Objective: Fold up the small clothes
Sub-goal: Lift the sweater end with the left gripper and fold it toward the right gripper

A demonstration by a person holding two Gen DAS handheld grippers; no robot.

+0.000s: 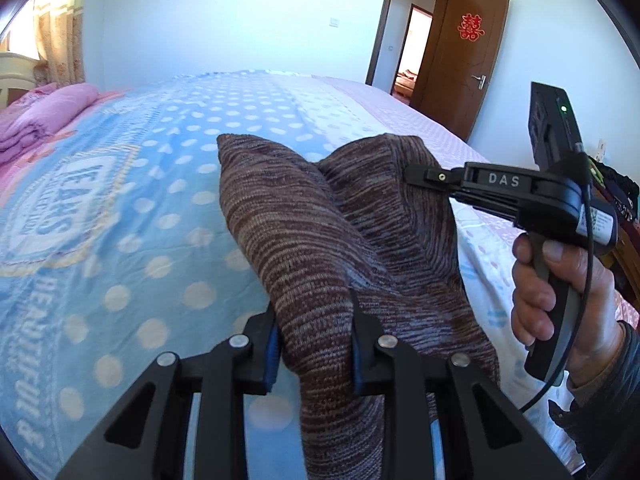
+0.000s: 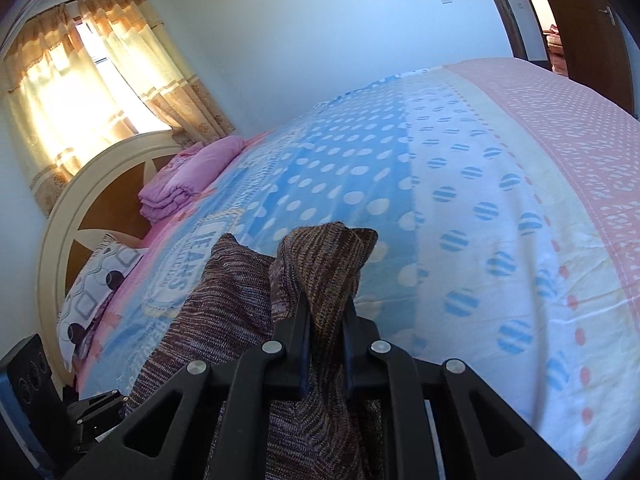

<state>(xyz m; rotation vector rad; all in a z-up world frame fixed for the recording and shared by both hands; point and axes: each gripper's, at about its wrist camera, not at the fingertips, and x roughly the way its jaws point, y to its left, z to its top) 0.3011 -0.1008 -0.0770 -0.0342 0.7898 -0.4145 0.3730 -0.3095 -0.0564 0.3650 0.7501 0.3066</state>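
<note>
A brown-and-grey striped knit garment (image 1: pixel 320 240) is hanging above the bed (image 1: pixel 132 216), gripped at two points and draping down past both cameras. The left tool (image 1: pixel 314 344) is pinching one bunched fold of the knit between its blue-padded fingers (image 1: pixel 273 354), its jaws standing only narrowly apart with the cloth filling the gap. Just to that tool's right, the right tool (image 1: pixel 416 174) is biting into a second peak of the same garment; in its own view the right tool (image 2: pixel 326 320) is showing its jaws nearly closed, with a thin ridge of knit squeezed between them and rising past the tips. A hand (image 1: pixel 556 300) in a dark sleeve is wrapping around the right tool's grip, a black cable trailing beneath it. Beyond both tools, the polka-dotted blue, white and pink bedspread is stretching away under the lifted cloth. A folded pink quilt (image 2: pixel 188 184) is lying well beyond the tools near the curved cream headboard (image 2: pixel 80 216), with a patterned pillow (image 2: pixel 92 292) beside it. Orange curtains (image 2: pixel 120 64) are glowing at the window, and a brown door (image 1: pixel 460 56) bearing a red paper emblem is standing open far off to the right.
</note>
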